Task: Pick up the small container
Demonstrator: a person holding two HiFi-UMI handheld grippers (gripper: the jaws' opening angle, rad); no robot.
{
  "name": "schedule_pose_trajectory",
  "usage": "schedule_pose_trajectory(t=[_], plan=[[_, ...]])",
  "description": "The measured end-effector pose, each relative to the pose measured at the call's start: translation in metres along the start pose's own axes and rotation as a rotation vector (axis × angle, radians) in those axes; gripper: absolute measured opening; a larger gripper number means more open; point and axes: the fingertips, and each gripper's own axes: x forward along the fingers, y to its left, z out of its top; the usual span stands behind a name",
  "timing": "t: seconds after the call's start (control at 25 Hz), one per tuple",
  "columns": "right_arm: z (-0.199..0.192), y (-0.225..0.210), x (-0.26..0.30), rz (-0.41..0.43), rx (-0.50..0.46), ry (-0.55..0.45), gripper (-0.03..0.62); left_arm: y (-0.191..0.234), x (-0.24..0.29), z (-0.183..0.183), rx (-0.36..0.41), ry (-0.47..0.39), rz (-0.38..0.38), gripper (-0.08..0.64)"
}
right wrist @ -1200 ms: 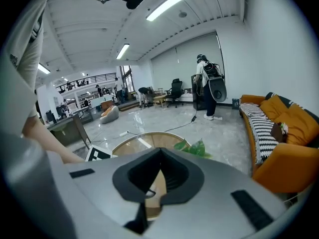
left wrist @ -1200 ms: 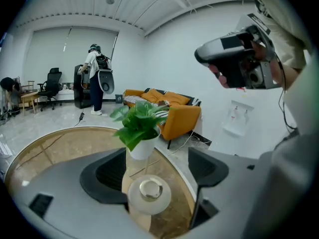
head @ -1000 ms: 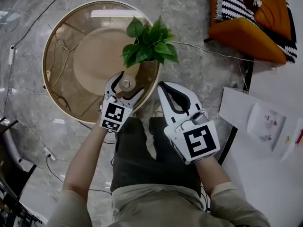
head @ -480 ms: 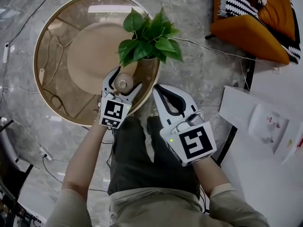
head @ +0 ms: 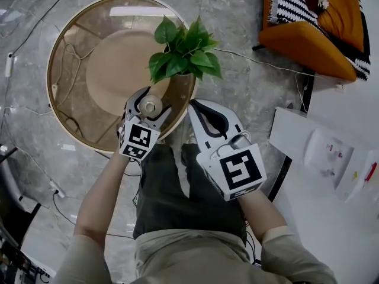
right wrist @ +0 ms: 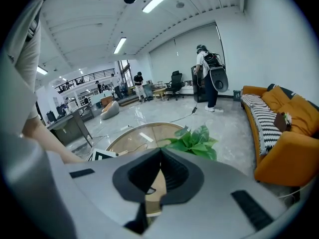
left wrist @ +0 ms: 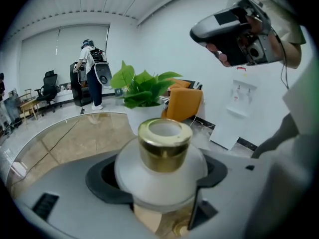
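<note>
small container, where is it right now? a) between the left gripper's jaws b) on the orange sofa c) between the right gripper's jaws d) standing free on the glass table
A: the left gripper view shows the small container, with its gold collar, clamped in the left gripper; the right gripper has its jaws together on nothing.

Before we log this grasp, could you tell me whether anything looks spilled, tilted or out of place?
Nothing stands out: the small container sits upright in the left gripper, the potted plant stands upright on the glass table, and the right gripper is shut and empty.
</note>
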Motion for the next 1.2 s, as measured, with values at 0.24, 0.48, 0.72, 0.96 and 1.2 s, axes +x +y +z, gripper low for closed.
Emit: schedule_pose_trajectory(t=[0.24,0.48,0.72,0.96,1.2], plan=[[0.059,0.004,-0.039,-0.02,-0.01,-0.023,-0.003,0.006,-0.053,0.058,0.01,-0.018,0.019,0.345],[0.127,0.015,-0.089,-0.029,-0.022,-0.059,-0.003,0.008,-0.12,0.143,0.016,-0.06,0.028,0.345],[0.194,0.028,-0.139,-0.044,-0.055,-0.107,-0.005,0.008,-0.186,0.219,0.062,-0.081,0.041,0.345],[0.243,0.041,-0.195,-0.066,-0.089,-0.164,-0.003,-0.005,-0.254,0.28,0.074,-0.13,0.07,0.345],[0.272,0.061,-0.246,-0.075,-0.131,-0.216,-0.003,-0.029,-0.317,0.319,0.086,-0.174,0.098,0.345]])
